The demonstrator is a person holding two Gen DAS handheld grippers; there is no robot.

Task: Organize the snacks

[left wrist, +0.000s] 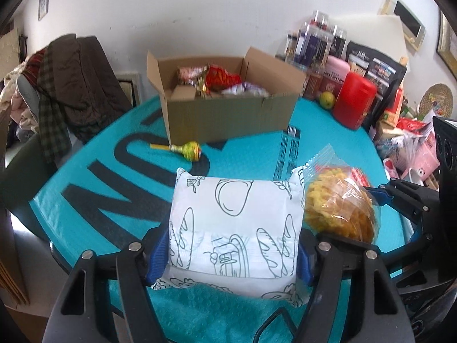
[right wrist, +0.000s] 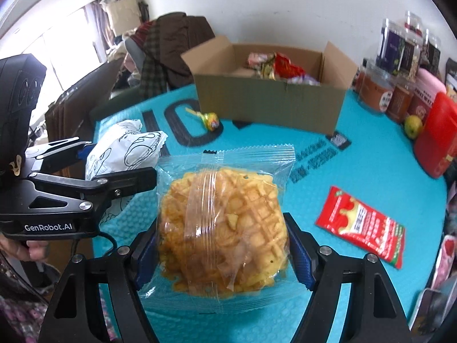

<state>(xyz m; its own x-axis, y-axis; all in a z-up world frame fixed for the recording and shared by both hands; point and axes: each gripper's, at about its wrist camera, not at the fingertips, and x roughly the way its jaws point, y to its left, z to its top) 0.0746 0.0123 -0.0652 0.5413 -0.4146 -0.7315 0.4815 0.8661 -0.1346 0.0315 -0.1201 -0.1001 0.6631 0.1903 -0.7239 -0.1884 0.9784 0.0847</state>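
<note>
Teal padding with large black lettering covers the table (left wrist: 120,171) in front of you. Your left hand-held gripper (left wrist: 232,253) holds the white bread packet (left wrist: 237,228) printed with line drawings, its blue pads pressed against both sides. Your right hand-held gripper (right wrist: 221,253) holds the clear-wrapped yellow bun (right wrist: 222,228) in the same way, one pad on each side. In the left wrist view the bun sits at 3 o'clock of the white packet, just beside it.

Locate the open cardboard box (left wrist: 228,108) at 12 o'clock, near the far edge of the table; it contains red and mixed snack wrappers. A lollipop (left wrist: 191,151) lies on the table just in front of the box's near left corner. In the right wrist view, a red sachet (right wrist: 362,225) lies flat at 3 o'clock of the bun. Jars, a red canister (left wrist: 354,103) and a green fruit (left wrist: 327,99) stand at 2 o'clock.
</note>
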